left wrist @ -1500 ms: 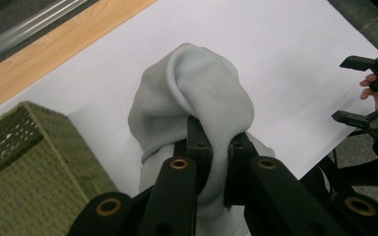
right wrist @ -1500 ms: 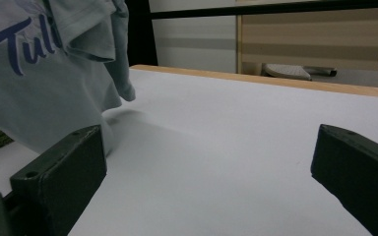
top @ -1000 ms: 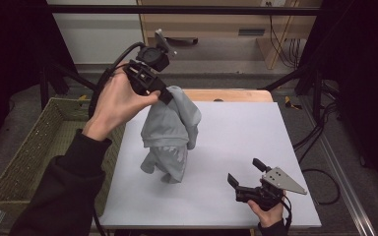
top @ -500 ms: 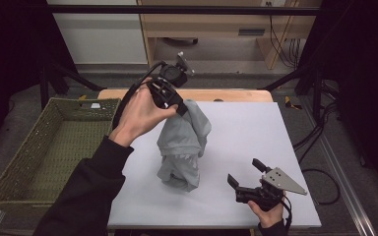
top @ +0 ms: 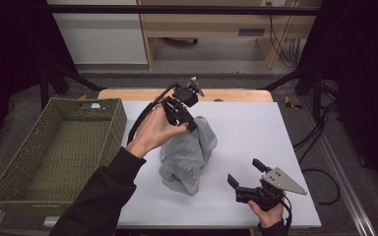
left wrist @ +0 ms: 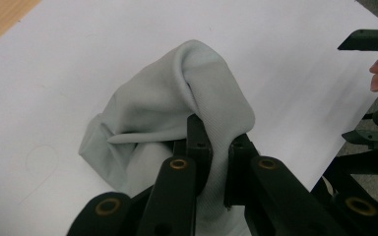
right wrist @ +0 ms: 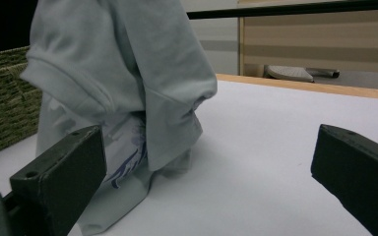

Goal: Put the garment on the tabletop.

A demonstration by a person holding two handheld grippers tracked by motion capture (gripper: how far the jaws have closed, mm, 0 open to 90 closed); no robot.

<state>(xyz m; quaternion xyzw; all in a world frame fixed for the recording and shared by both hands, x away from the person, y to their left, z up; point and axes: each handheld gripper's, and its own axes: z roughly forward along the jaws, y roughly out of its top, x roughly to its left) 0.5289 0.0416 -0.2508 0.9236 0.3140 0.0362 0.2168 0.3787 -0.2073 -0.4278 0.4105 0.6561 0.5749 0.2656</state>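
The left gripper (top: 191, 120) is clamped on a fold of the grey shirt (top: 187, 155), which hangs bunched with its hem on the white table (top: 256, 123). The right gripper (top: 248, 178) rests near the table's front edge, jaws spread wide and empty, just right of the shirt. A wicker basket (top: 54, 147) stands left of the table.

shirt (top: 187, 155) – soft knit cloth | basket (top: 54, 147) – rough wicker | table (top: 256, 128) – matt white

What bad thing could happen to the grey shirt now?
The left gripper pinches just one fold of the grey shirt, so it might slip free. The shirt's bottom bunches on the white table, so it may land crumpled. The right gripper waits open nearby and could snag the cloth.
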